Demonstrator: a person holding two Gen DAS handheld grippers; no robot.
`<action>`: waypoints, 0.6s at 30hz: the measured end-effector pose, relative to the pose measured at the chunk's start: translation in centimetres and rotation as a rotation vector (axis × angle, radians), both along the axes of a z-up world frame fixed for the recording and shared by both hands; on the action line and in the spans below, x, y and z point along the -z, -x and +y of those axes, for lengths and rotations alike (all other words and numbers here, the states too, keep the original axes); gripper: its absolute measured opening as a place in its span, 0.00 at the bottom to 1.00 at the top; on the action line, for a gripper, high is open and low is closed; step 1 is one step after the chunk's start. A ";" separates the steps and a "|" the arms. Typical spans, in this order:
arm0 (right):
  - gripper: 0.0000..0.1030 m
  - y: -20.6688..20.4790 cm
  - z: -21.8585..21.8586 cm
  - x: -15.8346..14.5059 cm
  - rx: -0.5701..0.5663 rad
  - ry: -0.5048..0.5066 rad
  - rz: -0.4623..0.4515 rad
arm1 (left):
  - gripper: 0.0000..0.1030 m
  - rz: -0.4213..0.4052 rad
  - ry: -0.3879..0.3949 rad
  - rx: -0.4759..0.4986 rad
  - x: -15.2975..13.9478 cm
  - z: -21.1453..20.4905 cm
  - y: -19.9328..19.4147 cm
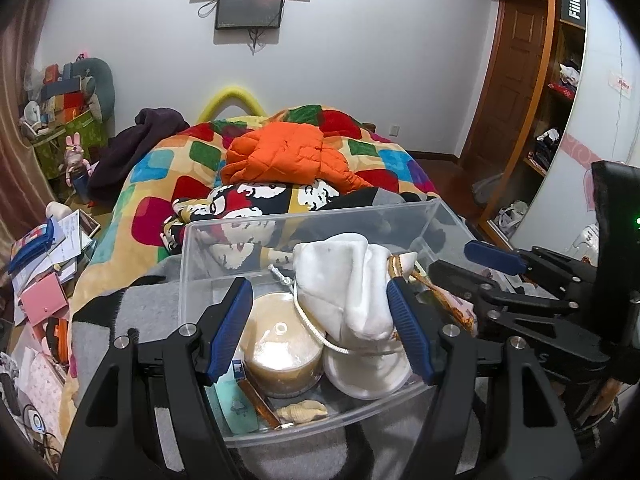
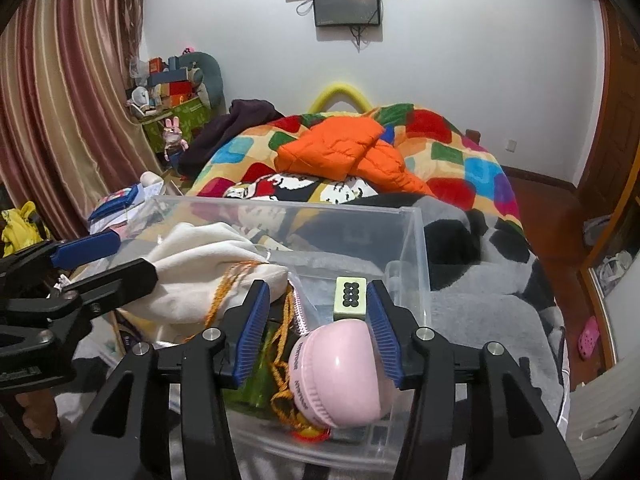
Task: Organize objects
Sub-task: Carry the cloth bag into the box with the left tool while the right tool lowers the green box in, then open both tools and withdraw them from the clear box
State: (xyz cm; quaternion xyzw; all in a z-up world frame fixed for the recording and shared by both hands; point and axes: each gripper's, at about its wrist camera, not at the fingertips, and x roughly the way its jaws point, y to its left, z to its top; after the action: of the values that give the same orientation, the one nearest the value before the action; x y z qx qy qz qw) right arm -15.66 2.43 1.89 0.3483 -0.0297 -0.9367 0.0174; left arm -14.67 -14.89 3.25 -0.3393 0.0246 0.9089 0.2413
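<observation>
A clear plastic box stands on the bed. Inside lie a tan disc spindle, a white drawstring pouch, a white round case and small bits at the front. My left gripper hovers open over them, the pouch beside its right pad. In the right wrist view a pink domed object lies in the box with a pale green mahjong tile standing behind it. My right gripper is open around both. The tile is close to the right pad, with a wide gap to the left pad.
The box rests on a grey and black blanket. Behind it lie a colourful quilt and an orange jacket. Papers and boxes clutter the floor at left. A wardrobe and a door stand at right.
</observation>
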 end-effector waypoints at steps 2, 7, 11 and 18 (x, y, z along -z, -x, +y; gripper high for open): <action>0.50 -0.7 -0.2 -0.4 -0.008 -0.001 0.011 | 0.67 0.002 -0.002 -0.001 -0.1 -0.2 -0.2; 0.52 -2.5 -0.7 -1.3 -0.026 -0.022 0.040 | 0.67 0.010 -0.006 -0.004 -0.3 -0.7 -0.9; 0.60 -3.8 -0.9 -1.8 -0.021 -0.028 0.066 | 0.71 0.019 -0.001 -0.009 -0.4 -1.2 -1.7; 0.71 -6.0 -1.0 -2.4 -0.002 -0.021 0.108 | 0.72 -0.002 -0.003 -0.024 0.1 -2.6 -2.7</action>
State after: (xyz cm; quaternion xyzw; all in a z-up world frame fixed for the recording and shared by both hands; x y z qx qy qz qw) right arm -9.64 1.40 4.29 0.2976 -0.0184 -0.9544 0.0163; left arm -11.95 -17.44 3.13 -0.3400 0.0189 0.9115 0.2307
